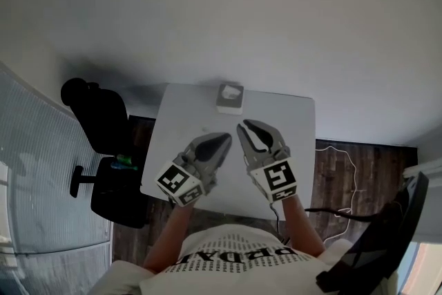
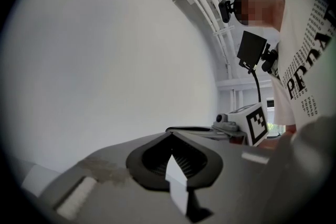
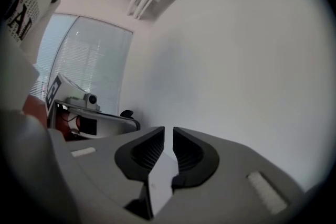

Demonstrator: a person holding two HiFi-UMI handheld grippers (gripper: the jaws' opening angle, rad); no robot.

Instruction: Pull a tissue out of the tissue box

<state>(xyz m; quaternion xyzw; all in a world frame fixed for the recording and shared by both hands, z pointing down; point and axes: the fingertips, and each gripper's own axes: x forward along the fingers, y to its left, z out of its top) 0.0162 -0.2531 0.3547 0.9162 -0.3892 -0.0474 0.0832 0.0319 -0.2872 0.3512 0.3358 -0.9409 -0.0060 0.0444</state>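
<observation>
White tissue box (image 1: pixel 230 98) sits untouched at the bench (image 1: pixel 181 122) far edge. Left hand-held gripper (image 1: pixel 224 139) is clenched, right hand-held gripper (image 1: pixel 246 126) barely parted, both empty. Looks like the reach-in step; next it needs wider jaws.

A small, squat, grey-sided tissue box (image 1: pixel 230 100) stands upright at the 12 o'clock edge of the white table (image 1: pixel 290 122), slightly toward 11. A white tissue (image 1: pixel 231 90) pokes up from its top opening.

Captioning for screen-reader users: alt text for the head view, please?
Seen from above, a person holds the left gripper and right gripper side by side over a white table, pointing toward a tissue box at its far edge. A black office chair stands beside it.
</observation>
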